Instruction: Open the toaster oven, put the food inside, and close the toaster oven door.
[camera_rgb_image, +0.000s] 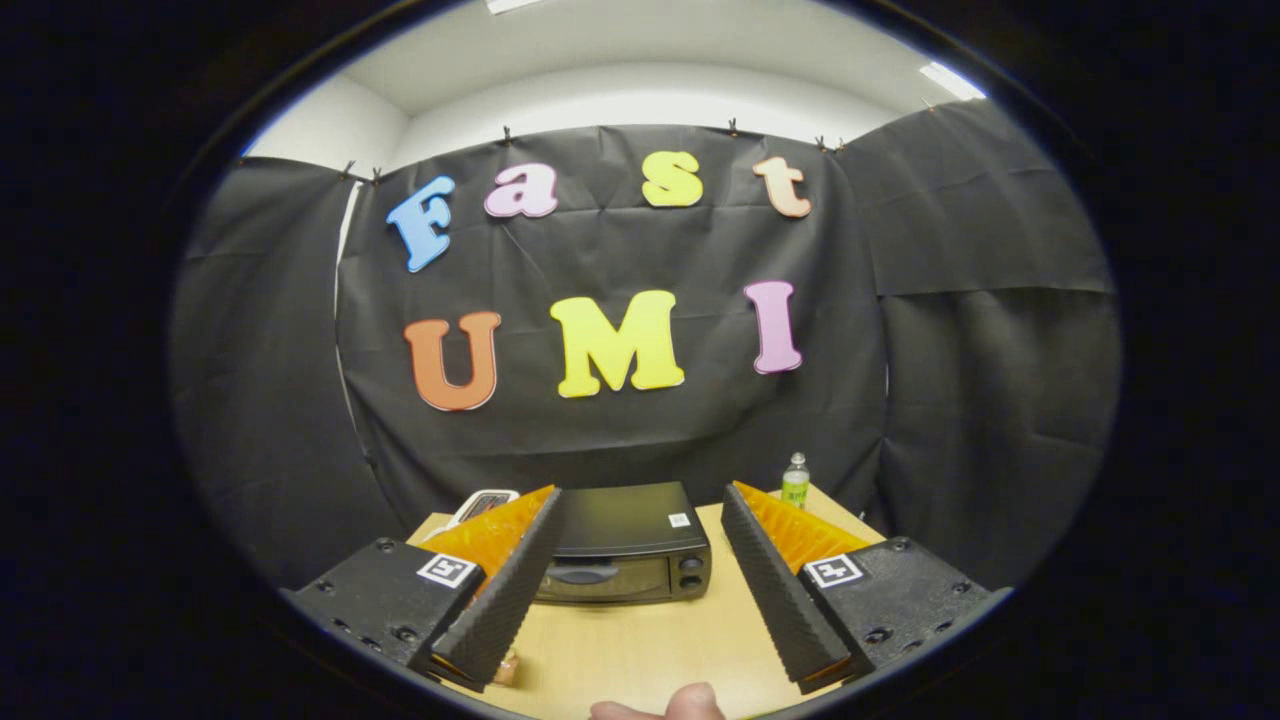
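A black oven (622, 545) is seen standing on a light wooden bench (640, 640), near the bench's far edge and in front of the black cloth wall (620, 420). Its door (590, 580) is shut, with a handle across the top of the glass, and two knobs (690, 572) are set one above the other at the door's right side. A small white sticker (679, 520) is stuck on the oven's top, toward its right rear corner. The hand-held gripper (640, 530) is held above the bench, in front of the oven, with its fingers spread wide and nothing held between them; the oven is framed in the gap and lies beyond the fingertips. A small clear bottle (796, 481) with a green label is placed behind and to the right of the oven, near the bench's back corner. A white object (480, 503) is partly hidden behind the left finger, to the left of the oven; what it is cannot be told. A small brownish item (506, 668), possibly the food, is glimpsed on the bench well in front of the oven, just under the left finger. A fingertip (680, 704) of a person is seen at the bench's near edge.
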